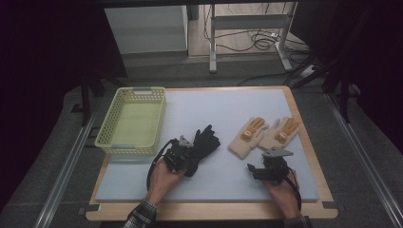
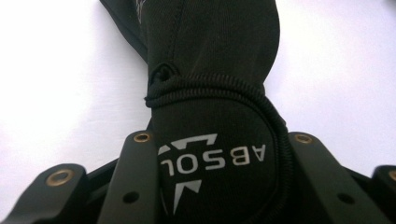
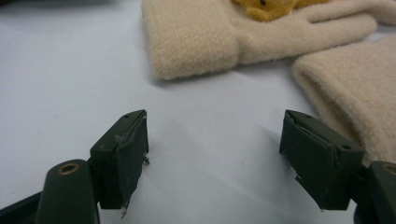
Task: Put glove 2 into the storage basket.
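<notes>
Black stretchy glove [image 1: 203, 144] lies mid-mat beside the yellow basket [image 1: 131, 121], soft and light, and the left gripper [image 1: 179, 154] is pinching its cuff [image 2: 215, 163] tight, while the right gripper [image 3: 215, 158] gapes wide and empty just short of the cream gloves [image 3: 243, 37].

The black glove's [image 2: 210, 93] printed lettering is cut short where it is clamped between the left gripper's [image 2: 215, 186] jaws, its fingers are cropped by the top edge, and the cream gloves [image 3: 243, 37] are cropped at the right gripper view's top and right edges.
</notes>
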Action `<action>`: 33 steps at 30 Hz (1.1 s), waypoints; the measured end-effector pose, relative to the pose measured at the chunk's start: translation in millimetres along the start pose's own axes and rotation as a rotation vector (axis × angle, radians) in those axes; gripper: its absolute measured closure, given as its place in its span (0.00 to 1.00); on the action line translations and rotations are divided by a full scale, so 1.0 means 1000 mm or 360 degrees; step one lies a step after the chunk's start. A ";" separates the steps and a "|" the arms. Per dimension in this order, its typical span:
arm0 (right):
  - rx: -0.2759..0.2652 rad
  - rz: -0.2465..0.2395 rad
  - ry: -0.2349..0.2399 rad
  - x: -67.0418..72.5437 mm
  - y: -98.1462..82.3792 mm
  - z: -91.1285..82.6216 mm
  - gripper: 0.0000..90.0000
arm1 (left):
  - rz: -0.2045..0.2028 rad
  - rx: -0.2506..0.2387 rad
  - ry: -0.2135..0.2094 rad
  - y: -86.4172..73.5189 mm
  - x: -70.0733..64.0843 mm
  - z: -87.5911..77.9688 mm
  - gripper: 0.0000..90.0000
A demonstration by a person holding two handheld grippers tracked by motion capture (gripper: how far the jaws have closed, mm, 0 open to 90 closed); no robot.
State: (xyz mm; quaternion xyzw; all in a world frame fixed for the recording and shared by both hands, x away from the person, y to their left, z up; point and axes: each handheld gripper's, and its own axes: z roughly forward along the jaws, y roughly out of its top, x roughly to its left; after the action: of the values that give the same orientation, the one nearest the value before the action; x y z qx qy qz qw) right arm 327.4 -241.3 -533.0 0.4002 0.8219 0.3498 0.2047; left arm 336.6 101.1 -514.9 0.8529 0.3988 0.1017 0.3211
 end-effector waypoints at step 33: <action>0.0000 0.0001 0.0001 0.000 0.000 0.000 0.26 | -0.0137 -0.0143 0.0253 0.056 0.073 -0.090 0.69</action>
State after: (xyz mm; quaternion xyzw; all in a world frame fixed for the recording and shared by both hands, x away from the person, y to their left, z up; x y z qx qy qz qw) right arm 327.1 -241.3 -532.9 0.4004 0.8218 0.3500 0.2044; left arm 380.6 170.7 -416.3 0.8090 0.4542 0.1731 0.3305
